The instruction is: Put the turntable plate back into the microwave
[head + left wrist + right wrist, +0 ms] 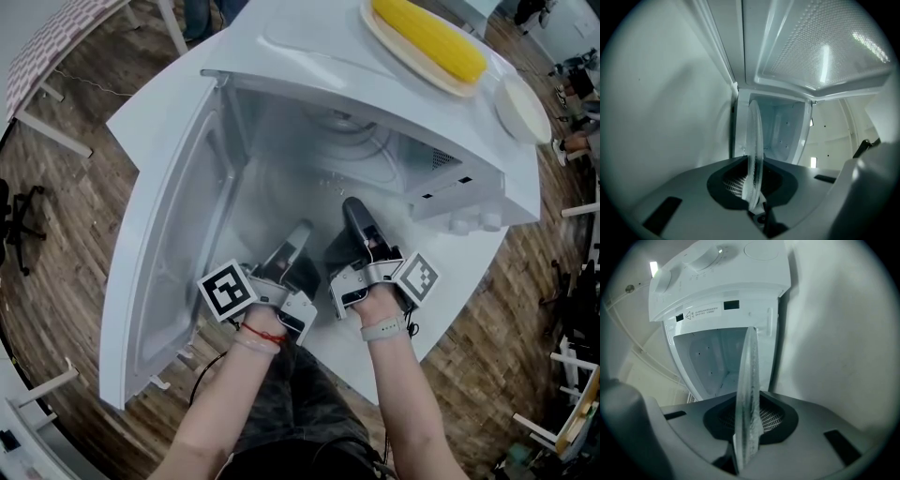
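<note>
We pinch the turntable plate point(753, 150) by its rim in the left hand-held gripper point(300, 230) and the right hand-held gripper point(356, 208), just inside the open microwave point(309, 42). We should keep the 2 level and seat it centred.

So the white microwave point(309, 52) has its door point(155, 272) swung open on its left, and both the left gripper point(298, 231) and right gripper point(355, 206) are poked into its mouth side by side. The clear turntable plate point(323, 173) is just a hazy sheen inside the microwave ahead of them. On top of the microwave there's a corn cob point(429, 37) on a tray point(377, 30), with a small white dish point(522, 108) just right of that.
</note>
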`<state>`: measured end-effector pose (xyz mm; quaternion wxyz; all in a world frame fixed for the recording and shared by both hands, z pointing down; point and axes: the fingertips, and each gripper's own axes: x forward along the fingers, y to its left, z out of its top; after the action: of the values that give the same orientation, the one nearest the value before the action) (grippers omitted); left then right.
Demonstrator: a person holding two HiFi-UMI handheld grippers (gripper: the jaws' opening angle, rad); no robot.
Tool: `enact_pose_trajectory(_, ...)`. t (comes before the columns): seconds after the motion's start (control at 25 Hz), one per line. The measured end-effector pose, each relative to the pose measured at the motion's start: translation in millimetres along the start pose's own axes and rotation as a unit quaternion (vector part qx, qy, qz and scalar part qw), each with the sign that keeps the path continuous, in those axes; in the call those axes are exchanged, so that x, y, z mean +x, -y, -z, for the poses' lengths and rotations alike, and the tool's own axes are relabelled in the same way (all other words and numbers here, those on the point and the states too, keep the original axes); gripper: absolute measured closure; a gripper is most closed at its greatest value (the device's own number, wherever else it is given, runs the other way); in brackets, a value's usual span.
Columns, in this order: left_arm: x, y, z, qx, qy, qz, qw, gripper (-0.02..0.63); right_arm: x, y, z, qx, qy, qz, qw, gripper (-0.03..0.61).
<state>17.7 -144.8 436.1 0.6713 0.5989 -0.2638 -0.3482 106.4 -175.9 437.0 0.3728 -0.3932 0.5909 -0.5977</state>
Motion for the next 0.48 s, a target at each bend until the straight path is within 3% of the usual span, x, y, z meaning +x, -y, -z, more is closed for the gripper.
enact_pose_trajectory(0.48, 1, 2, -1, -0.017, 0.006, 0.008, 0.9998, 0.581, -42, 3, 5, -0.008, -0.007, 0.005, 1.000, 0.520)
